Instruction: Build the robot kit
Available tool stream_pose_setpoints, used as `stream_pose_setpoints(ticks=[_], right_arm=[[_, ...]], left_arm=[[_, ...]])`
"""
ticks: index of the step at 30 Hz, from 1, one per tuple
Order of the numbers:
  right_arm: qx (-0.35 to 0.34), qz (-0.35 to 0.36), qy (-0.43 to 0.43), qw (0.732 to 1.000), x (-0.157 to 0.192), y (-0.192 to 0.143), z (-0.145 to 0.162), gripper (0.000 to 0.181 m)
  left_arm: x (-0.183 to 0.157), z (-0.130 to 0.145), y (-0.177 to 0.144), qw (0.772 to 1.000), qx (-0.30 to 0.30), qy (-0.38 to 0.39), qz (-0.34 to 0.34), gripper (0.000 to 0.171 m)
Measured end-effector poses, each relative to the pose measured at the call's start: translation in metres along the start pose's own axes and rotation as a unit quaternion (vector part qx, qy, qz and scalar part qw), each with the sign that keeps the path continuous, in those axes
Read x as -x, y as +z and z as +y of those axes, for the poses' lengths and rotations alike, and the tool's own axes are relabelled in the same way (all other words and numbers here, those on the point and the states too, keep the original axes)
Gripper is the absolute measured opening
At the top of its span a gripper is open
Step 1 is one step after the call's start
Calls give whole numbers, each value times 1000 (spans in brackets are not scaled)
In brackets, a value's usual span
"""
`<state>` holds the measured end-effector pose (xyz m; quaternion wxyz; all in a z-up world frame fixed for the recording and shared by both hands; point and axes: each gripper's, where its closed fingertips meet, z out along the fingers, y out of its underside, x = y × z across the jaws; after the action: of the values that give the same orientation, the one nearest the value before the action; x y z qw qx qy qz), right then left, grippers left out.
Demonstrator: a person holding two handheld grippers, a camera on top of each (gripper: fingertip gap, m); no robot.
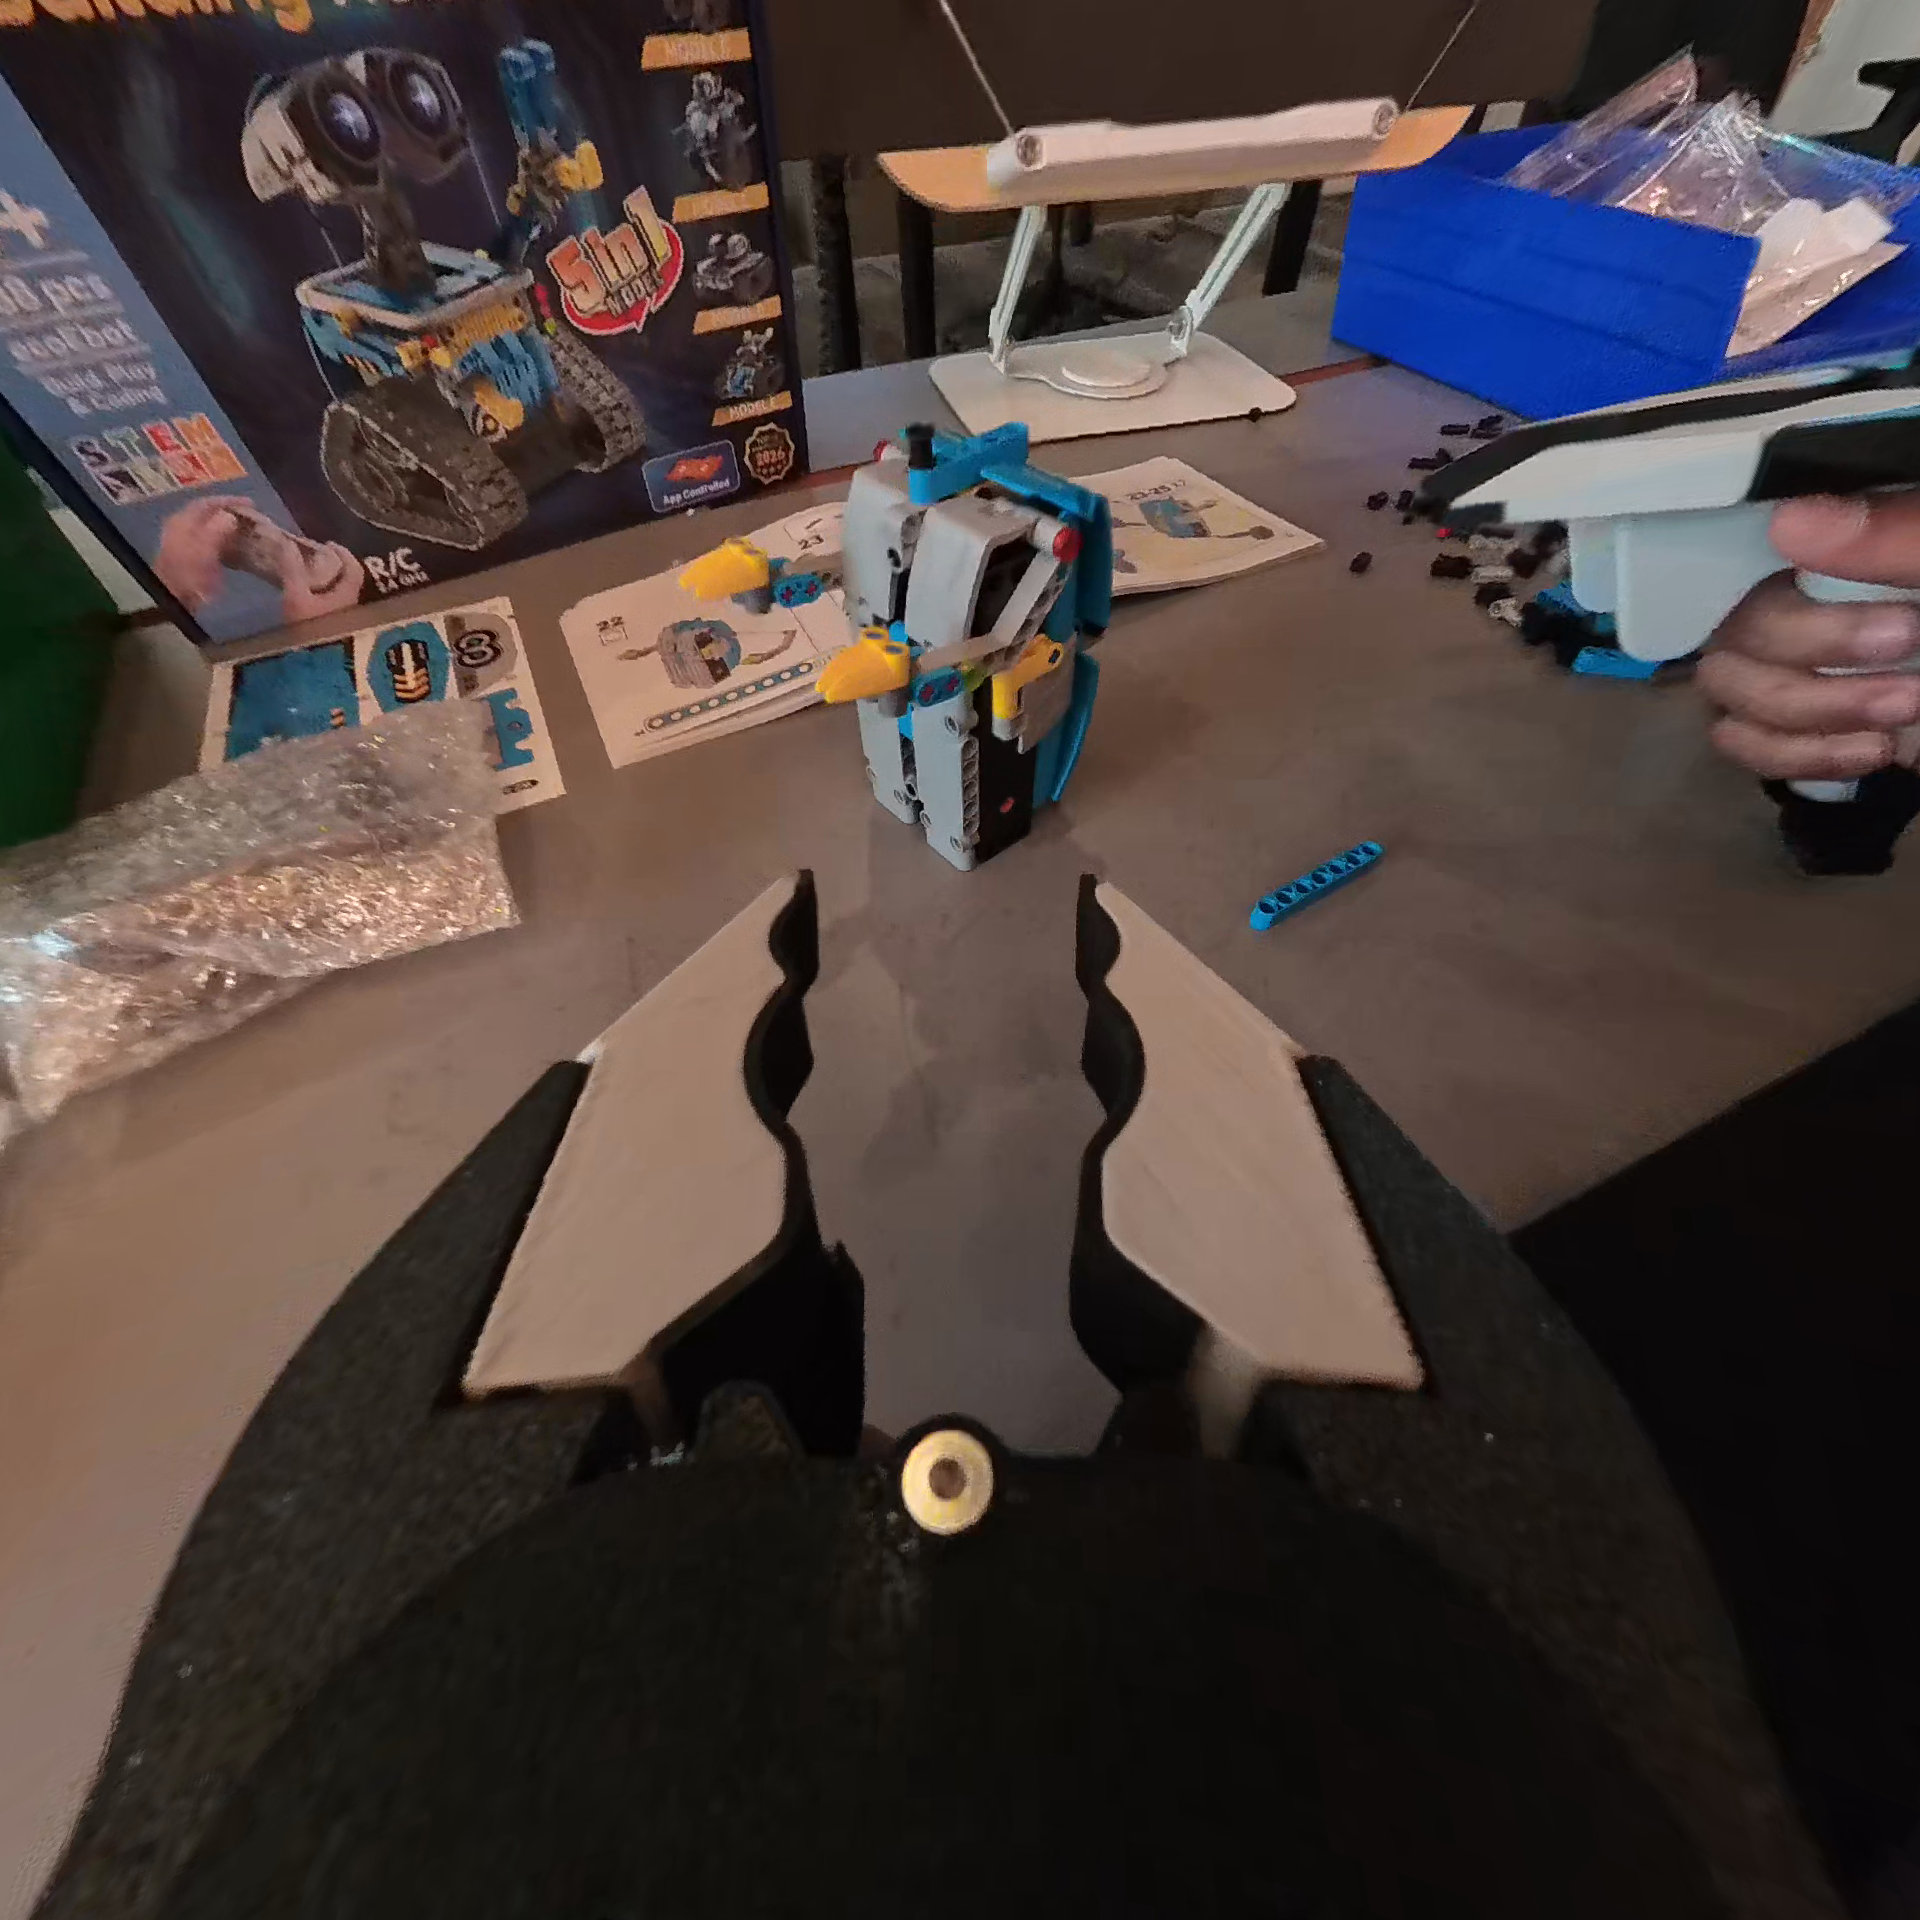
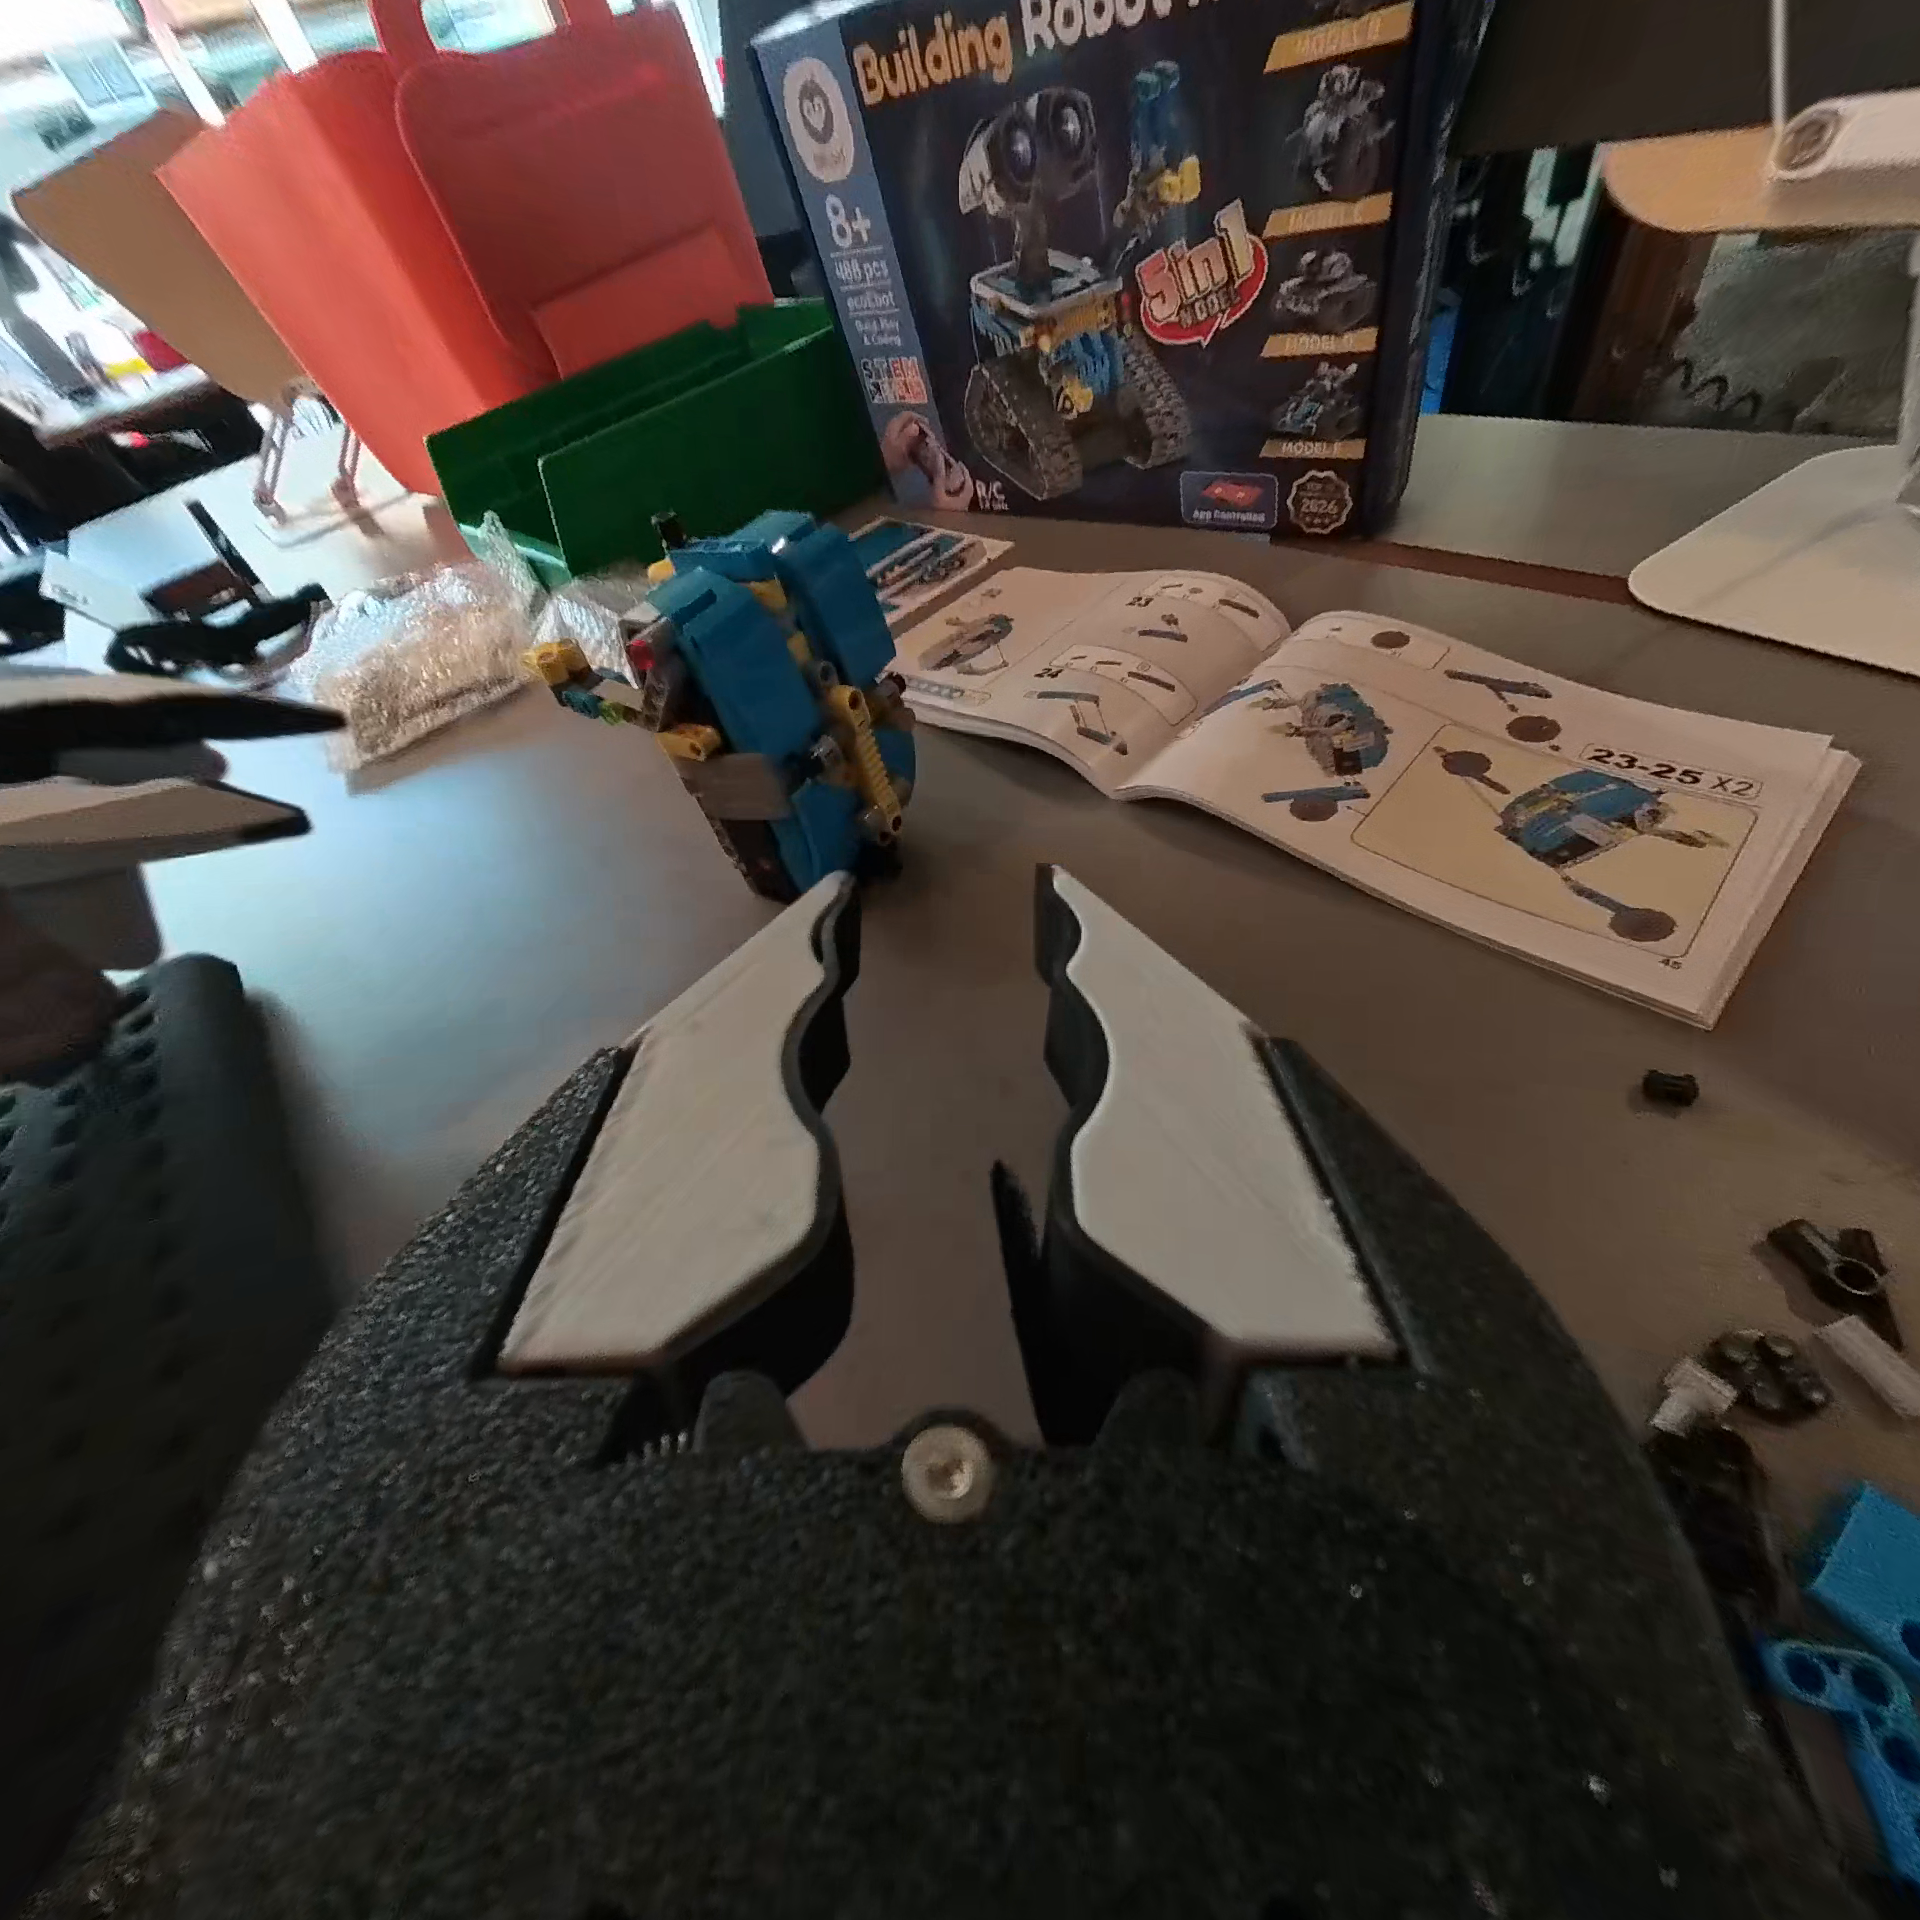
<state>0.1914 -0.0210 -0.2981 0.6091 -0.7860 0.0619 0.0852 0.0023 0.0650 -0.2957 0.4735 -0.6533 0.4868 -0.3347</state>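
A blue, grey and yellow brick-built model [image 1: 966, 644] stands upright on the grey table, in front of an open instruction booklet [image 1: 717, 644]. My left gripper [image 1: 945, 894] is open and empty, a short way in front of the model. A blue beam with holes [image 1: 1314, 885] lies to its right. My right gripper [image 2: 945, 883] is open and empty, its left fingertip close to the model's base [image 2: 790, 717]. The right gripper, held by a hand, also shows in the left wrist view [image 1: 1455, 499]. The left gripper shows at the left edge of the right wrist view [image 2: 301, 769].
The kit's box [image 1: 416, 291] stands at the back. A sticker sheet [image 1: 384, 675] and bubble-wrap bag [image 1: 239, 862] lie left. A blue bin with plastic bags [image 1: 1558, 260], a white stand [image 1: 1112, 384] and loose small parts [image 2: 1766, 1371] are to the right. A green bin [image 2: 644, 457] and red bag [image 2: 468, 229] stand left.
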Motion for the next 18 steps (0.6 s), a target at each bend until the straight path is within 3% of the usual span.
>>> stream_pose_setpoints(ticks=[5, 10, 15, 18], right_arm=[[-9, -4, 43, 999, -12, -5, 1, 32], [-10, 49, 21, 999, -31, -22, -3, 34], [55, 136, 21, 989, -66, -77, 12, 38], [68, 173, 47, 981, -86, -111, 23, 32]], left_arm=[[3, -3, 13, 1000, -10, -15, 22, 50], [1, -1, 18, 1000, -12, -19, 21, 50], [0, 1, 19, 999, -9, -22, 28, 51], [-1, 4, 22, 999, 2, -34, 42, 51]])
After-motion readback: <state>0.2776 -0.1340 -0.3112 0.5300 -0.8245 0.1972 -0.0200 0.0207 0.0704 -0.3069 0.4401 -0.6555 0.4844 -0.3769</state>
